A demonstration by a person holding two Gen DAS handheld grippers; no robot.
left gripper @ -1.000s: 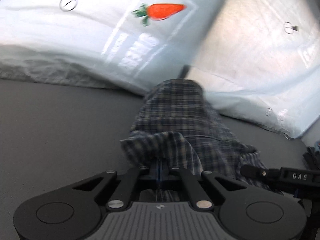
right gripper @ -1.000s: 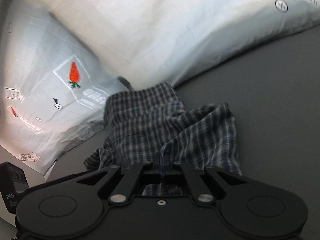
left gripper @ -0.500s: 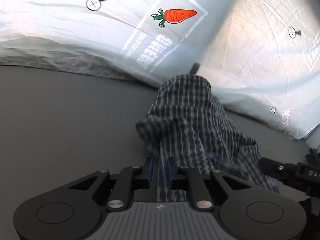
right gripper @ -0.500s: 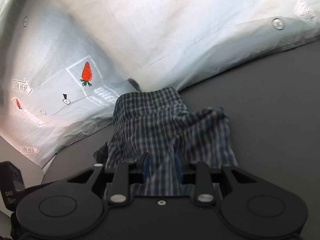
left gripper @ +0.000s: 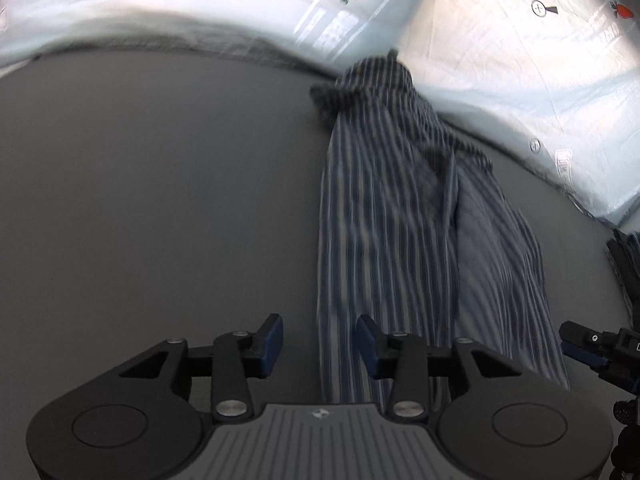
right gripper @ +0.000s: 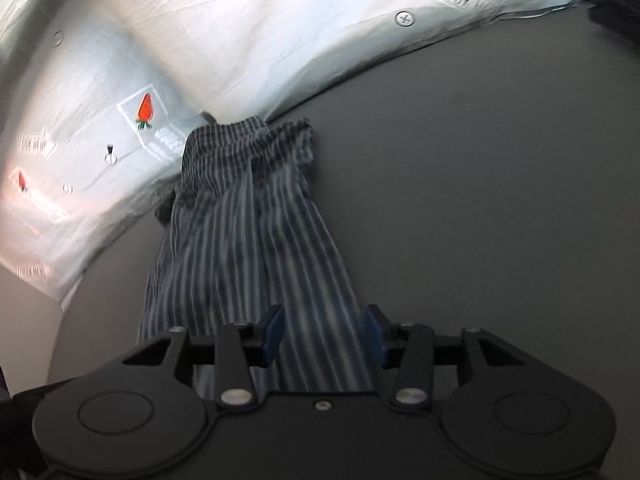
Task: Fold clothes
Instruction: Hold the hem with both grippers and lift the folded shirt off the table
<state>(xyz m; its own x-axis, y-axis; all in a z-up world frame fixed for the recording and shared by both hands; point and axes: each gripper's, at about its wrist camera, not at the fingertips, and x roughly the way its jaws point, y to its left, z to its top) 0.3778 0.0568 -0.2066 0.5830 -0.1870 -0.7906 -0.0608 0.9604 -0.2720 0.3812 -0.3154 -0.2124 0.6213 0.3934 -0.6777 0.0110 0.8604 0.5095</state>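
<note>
The plaid garment lies on the grey worktop, its long axis running from both grippers to the white sheet. Left gripper and right gripper fingers are spread, each straddling its near edge.

Left tongs spread wide, blue-padded fingers parted, gripping nothing, held low and pointing forward. Right tongs likewise spread, blue pads well apart, closed on nothing, aimed forward at the same low height. Tip of the right tongs visible at the right edge of the left wrist view, just beside the left.
</note>
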